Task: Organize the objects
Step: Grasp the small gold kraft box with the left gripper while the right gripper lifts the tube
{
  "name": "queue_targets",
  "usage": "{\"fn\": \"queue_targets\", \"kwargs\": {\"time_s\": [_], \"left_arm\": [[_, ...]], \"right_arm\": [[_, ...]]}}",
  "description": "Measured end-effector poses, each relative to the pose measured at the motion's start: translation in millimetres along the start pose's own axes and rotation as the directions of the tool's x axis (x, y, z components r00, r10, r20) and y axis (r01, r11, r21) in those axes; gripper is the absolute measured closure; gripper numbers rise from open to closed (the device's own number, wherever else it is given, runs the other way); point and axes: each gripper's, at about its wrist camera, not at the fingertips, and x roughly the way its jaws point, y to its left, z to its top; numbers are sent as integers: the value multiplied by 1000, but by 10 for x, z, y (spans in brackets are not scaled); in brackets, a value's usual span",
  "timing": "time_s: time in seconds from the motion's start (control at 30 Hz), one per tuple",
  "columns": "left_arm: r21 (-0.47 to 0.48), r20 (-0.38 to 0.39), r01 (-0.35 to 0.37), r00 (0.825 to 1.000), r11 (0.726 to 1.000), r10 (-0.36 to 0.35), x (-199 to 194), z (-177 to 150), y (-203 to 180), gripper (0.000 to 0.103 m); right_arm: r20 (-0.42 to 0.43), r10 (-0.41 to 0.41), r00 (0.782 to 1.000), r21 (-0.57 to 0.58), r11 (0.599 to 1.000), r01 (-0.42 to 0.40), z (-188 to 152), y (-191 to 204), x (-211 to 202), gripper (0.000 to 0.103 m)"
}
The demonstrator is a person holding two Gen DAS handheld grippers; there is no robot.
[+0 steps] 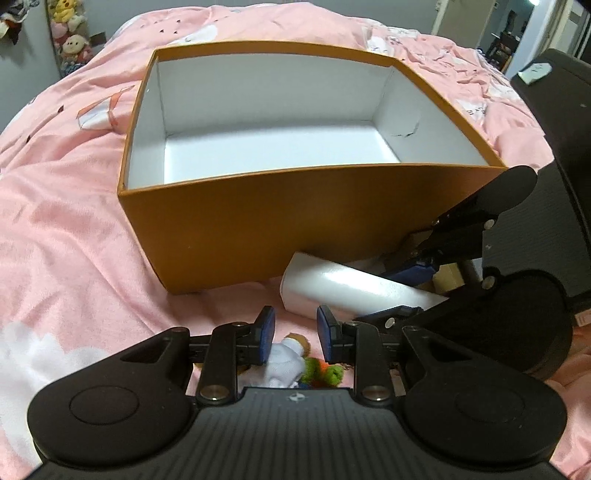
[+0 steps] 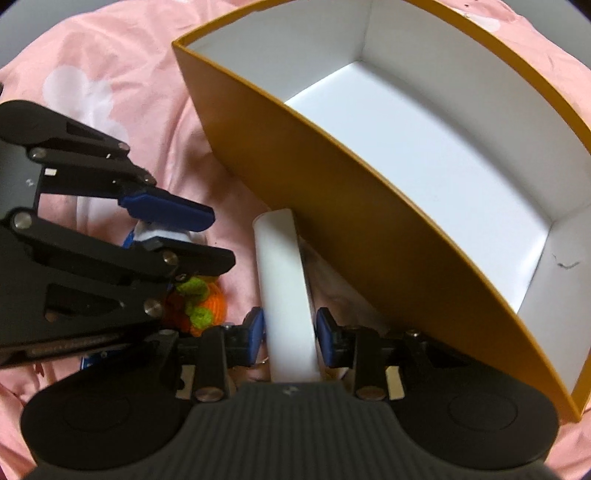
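Observation:
An open orange box [image 1: 258,221] with a white inside stands on the pink bedspread; it also shows in the right wrist view [image 2: 351,206]. A white tube [image 1: 351,284] lies against its near wall. My right gripper [image 2: 290,334] has its blue pads on both sides of the white tube [image 2: 284,288], touching it. My left gripper [image 1: 295,334] is partly open around a small knitted toy [image 1: 291,360] with white, green and orange parts; the pads stand close to it. The toy's orange and green part [image 2: 207,306] shows beside the left gripper [image 2: 177,225].
The pink bedspread [image 1: 66,236] surrounds the box. A black chair [image 1: 561,155] stands at the right. Plush toys [image 1: 70,33] hang at the far left wall. The box inside [image 1: 273,147] holds nothing.

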Motion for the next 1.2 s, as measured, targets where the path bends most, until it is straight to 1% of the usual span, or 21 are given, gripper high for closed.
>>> {"fn": "queue_targets", "kwargs": {"time_s": [0.07,0.17,0.27,0.37,0.43,0.5,0.57,0.67,0.73,0.77,0.83,0.87,0.93,1.0,1.07,1.13,1.2], "left_arm": [[9,14,18,1000,1000,-18,-84,6,-27,72],[25,46,48,998,999,-49,-244,71,-102,72],[51,68,88,994,995,-91,-390,127,-187,72],[87,73,130,988,988,-136,-461,203,-329,72],[111,69,146,986,983,-154,-428,268,-425,70],[135,64,148,985,980,-158,-372,304,-556,66],[153,58,163,983,975,-173,-304,336,-692,62],[151,43,191,979,970,-200,-205,354,-824,61],[160,35,205,977,966,-213,-126,374,-908,61],[163,30,203,977,966,-211,-87,379,-946,59],[145,13,165,986,976,-169,45,397,-988,58],[131,9,145,989,981,-147,105,396,-988,58],[89,-15,99,995,991,-98,245,396,-968,58],[54,-46,85,996,995,-82,370,386,-944,57],[42,-73,63,996,997,-60,453,365,-938,54],[25,-86,59,995,998,-56,509,345,-914,50],[2,-100,77,992,997,-76,570,355,-902,42]], "right_arm": [[28,5,1000,20,1000,-6,-65,17,-136,73],[102,0,995,49,999,-5,-193,28,-474,73],[189,-24,982,106,994,4,-373,-30,-886,74],[249,-79,965,184,982,33,-610,-157,-1230,74],[265,-116,957,249,967,48,-790,-257,-1372,74],[265,-146,953,313,948,59,-990,-342,-1454,74],[278,-159,947,378,925,44,-1189,-438,-1527,74],[299,-159,941,458,889,4,-1362,-630,-1592,74],[306,-178,935,493,870,4,-1391,-697,-1643,74],[297,-208,932,502,865,33,-1389,-712,-1690,74],[284,-269,920,509,855,93,-1412,-760,-1719,74],[277,-284,918,517,850,107,-1456,-800,-1739,74],[265,-276,924,543,835,94,-1514,-907,-1667,74],[263,-257,930,545,835,77,-1542,-934,-1569,74],[267,-240,933,541,839,60,-1563,-934,-1482,74],[274,-215,937,545,838,33,-1550,-968,-1382,74],[276,-209,938,546,837,25,-1545,-990,-1320,74]]}}
